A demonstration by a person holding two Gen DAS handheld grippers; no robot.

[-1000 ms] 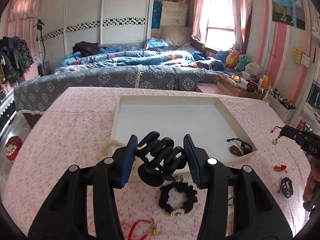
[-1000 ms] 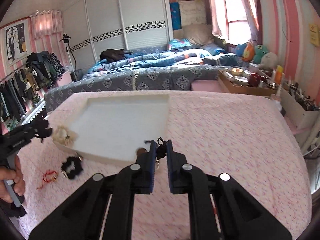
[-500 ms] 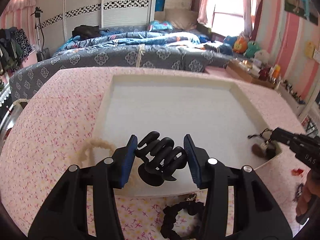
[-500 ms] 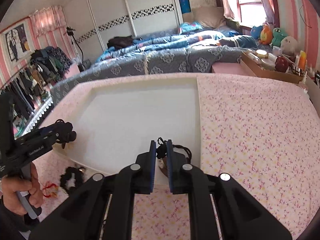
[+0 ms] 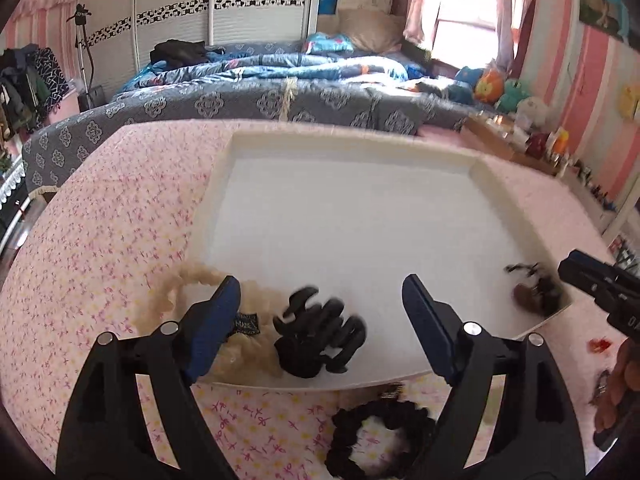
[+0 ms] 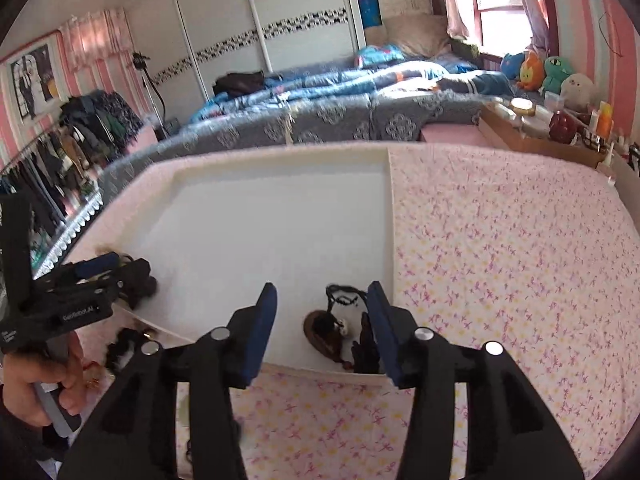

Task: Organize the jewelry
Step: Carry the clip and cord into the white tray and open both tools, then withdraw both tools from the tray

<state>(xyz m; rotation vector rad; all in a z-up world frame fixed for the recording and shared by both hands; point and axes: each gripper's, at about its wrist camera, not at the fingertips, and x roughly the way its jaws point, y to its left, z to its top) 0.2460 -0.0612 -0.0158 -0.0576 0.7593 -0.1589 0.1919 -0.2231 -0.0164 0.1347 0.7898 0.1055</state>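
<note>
A white tray [image 5: 348,232] lies on the pink flowered cloth. My left gripper [image 5: 320,308] is open over the tray's near left corner. A black claw hair clip [image 5: 320,332] lies loose between its fingers, beside a cream scrunchie [image 5: 176,292]. My right gripper [image 6: 322,316] is open over the tray's [image 6: 280,216] near right corner. A brown pendant on a black cord [image 6: 332,324] lies in the tray between its fingers; it also shows in the left wrist view [image 5: 534,292]. The left gripper also shows in the right wrist view [image 6: 100,276].
A black scrunchie [image 5: 380,436] lies on the cloth in front of the tray, with small red [image 5: 599,346] and dark pieces at the right. A bed [image 5: 260,96] stands behind the table, a shelf of bottles [image 6: 560,128] at the right.
Both grippers have opened. The left one has let go of the black claw clip, the right one of the pendant, and both items now lie in the tray.
</note>
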